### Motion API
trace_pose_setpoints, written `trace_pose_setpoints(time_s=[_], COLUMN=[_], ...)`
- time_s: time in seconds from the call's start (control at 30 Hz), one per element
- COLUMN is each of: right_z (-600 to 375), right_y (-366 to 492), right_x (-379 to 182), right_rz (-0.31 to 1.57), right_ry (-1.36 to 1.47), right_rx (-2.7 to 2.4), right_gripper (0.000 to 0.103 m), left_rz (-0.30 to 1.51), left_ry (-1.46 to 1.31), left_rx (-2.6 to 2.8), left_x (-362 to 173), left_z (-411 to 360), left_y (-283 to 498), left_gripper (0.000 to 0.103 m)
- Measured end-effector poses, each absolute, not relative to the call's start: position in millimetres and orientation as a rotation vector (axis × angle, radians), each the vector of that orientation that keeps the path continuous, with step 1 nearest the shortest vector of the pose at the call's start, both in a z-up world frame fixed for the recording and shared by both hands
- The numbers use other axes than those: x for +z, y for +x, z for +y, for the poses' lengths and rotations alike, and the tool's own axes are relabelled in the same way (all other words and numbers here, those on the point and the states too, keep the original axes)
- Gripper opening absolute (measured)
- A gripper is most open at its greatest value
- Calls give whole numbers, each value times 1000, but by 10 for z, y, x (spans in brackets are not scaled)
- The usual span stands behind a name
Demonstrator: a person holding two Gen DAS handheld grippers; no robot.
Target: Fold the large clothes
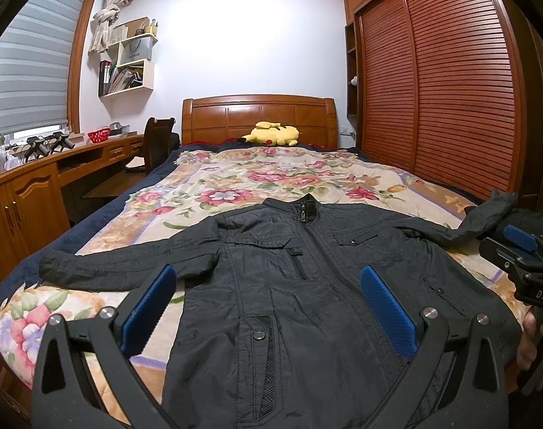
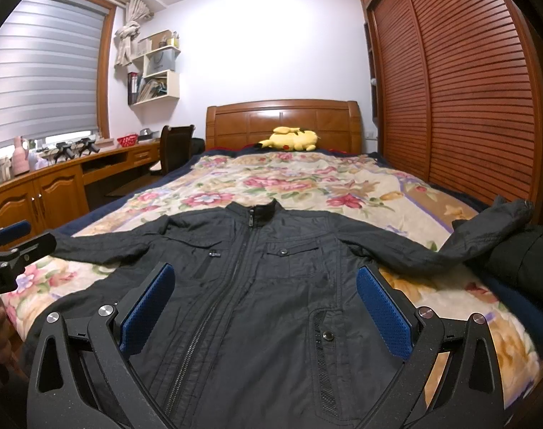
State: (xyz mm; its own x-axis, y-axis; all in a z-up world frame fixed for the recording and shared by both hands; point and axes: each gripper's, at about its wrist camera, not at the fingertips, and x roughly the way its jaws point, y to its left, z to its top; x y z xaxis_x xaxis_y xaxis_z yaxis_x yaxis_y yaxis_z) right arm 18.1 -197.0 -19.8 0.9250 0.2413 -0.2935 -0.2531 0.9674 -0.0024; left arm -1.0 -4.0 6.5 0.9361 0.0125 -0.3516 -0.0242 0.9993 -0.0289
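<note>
A black zip-up jacket [image 1: 289, 286] [image 2: 264, 286] lies flat, front up, on the flowered bedspread [image 1: 235, 182] [image 2: 307, 178], collar toward the headboard and both sleeves spread out. Its right-hand sleeve [image 2: 486, 236] climbs over a dark heap at the bed's right edge. My left gripper [image 1: 268, 286] hovers open above the jacket's lower left half, nothing between its blue pads [image 1: 386, 307]. My right gripper [image 2: 264, 286] hovers open above the lower right half, also holding nothing. Each gripper shows at the edge of the other's view: the right gripper [image 1: 522, 250], the left gripper [image 2: 10, 246].
A yellow plush toy [image 1: 271, 134] [image 2: 293, 139] lies by the wooden headboard [image 1: 259, 114]. A wooden desk [image 1: 39, 178] with a chair [image 1: 157, 143] runs along the left under the window. Slatted wardrobe doors [image 1: 432, 89] line the right. A dark bundle [image 2: 522, 261] sits at the bed's right edge.
</note>
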Motion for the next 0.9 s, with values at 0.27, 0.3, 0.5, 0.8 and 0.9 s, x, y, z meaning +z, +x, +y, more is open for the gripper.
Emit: trace_pose_setpoints(time_s=[0.27,0.3,0.5,0.8,0.9], right_z=[-1963,-1965,-1969,-1968,-1965], right_y=[181,180,183,181,181], right_x=[-209,-209,-212,-214,-214], right_rz=[296,296,296,295,296], right_ry=[-40,-39,-40,-37,-38], right_rx=[253,253,253,254,254], right_gripper=[103,103,103,103,103], left_rz=[358,358,357,355,356], left_ry=[-33,-33,-33,-32,-32], left_rx=[19,19,19,20,20], left_x=[70,69,78,79,80], left_z=[-43,-44,-48,-54,-51], left_y=[-11,-11,-14,-15,-16], left_gripper=[103,103,103,103,103])
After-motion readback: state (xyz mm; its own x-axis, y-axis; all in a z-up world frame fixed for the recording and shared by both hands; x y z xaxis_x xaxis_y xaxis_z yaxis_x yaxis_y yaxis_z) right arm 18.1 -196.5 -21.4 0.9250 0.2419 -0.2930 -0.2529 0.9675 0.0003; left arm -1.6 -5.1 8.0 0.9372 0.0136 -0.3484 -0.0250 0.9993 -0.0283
